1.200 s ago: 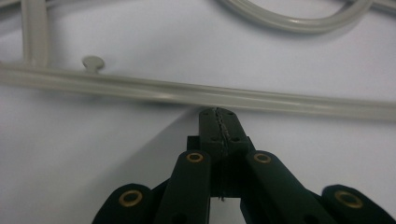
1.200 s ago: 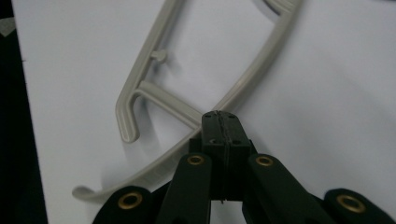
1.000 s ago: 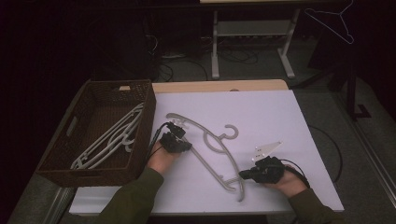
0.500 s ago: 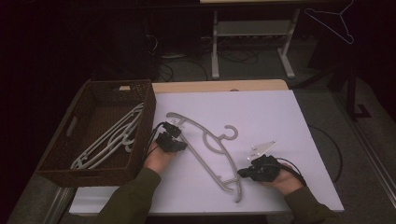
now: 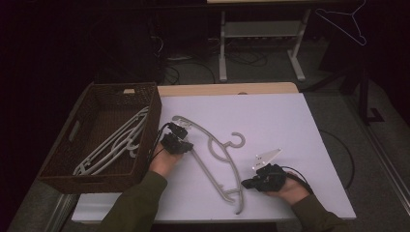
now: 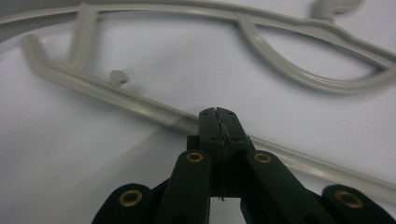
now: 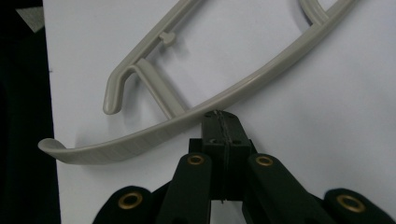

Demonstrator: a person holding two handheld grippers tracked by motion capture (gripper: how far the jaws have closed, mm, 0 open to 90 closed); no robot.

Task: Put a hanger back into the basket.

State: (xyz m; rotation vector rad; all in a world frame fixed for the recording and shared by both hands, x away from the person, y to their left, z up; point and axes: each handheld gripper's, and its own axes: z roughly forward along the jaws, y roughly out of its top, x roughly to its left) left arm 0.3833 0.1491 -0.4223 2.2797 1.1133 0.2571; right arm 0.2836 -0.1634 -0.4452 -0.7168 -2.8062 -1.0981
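Observation:
A grey plastic hanger [image 5: 232, 169] lies flat on the white table [image 5: 290, 125], its hook toward the far side. My left gripper [image 5: 188, 146] is at the hanger's left end. In the left gripper view [image 6: 218, 112] its jaws are shut with nothing between them, tips resting at the hanger's thin lower bar [image 6: 116, 95]. My right gripper [image 5: 245, 183] sits by the hanger's near end. Seen in the right gripper view [image 7: 219, 113], it is shut and empty too, tips against the outer edge of the curved arm [image 7: 261, 79].
A dark wicker basket [image 5: 155, 121] stands on the table's left side and holds several pale hangers [image 5: 116, 145]. The table's near edge runs just past the hanger's tip [image 7: 46, 144]. A metal stand [image 5: 261, 34] and cables are on the floor beyond the table.
My right gripper has edged slightly left, up to the hanger's near arm. The left gripper has barely shifted.

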